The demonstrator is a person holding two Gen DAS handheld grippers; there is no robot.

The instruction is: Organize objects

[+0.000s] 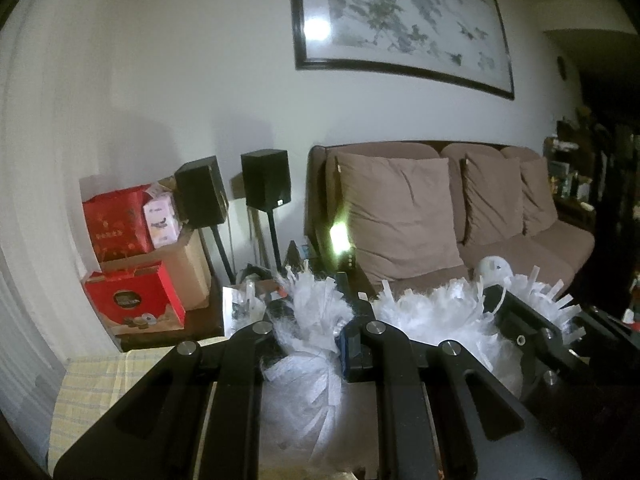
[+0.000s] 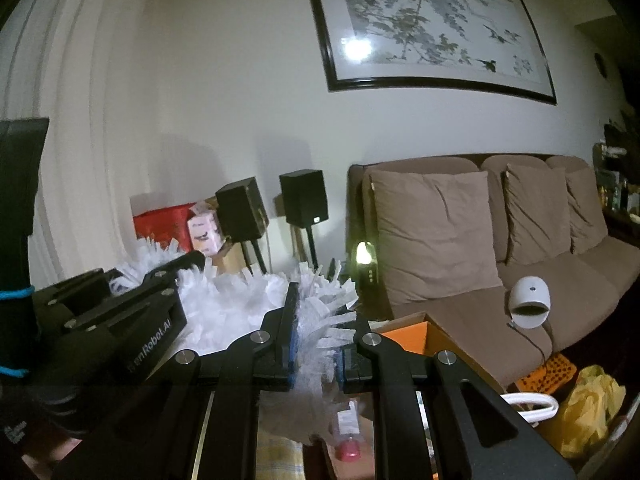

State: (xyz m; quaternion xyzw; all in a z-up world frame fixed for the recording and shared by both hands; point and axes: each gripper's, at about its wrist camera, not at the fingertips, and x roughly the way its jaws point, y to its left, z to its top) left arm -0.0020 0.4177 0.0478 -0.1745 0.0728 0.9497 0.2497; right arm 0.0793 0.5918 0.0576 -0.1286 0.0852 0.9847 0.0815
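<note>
White fringed plastic (image 1: 316,320) sits pinched inside both claws, left claw (image 1: 316,344) and right claw (image 2: 318,344).

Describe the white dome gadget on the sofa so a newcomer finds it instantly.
Start at the long brown sofa under the framed painting. On its seat, in front of the big left cushion, sits the white dome gadget, with a cable trailing off the front edge. It is the only smooth, rounded white thing there, with a dark slot-shaped mouth low on its face.
</note>
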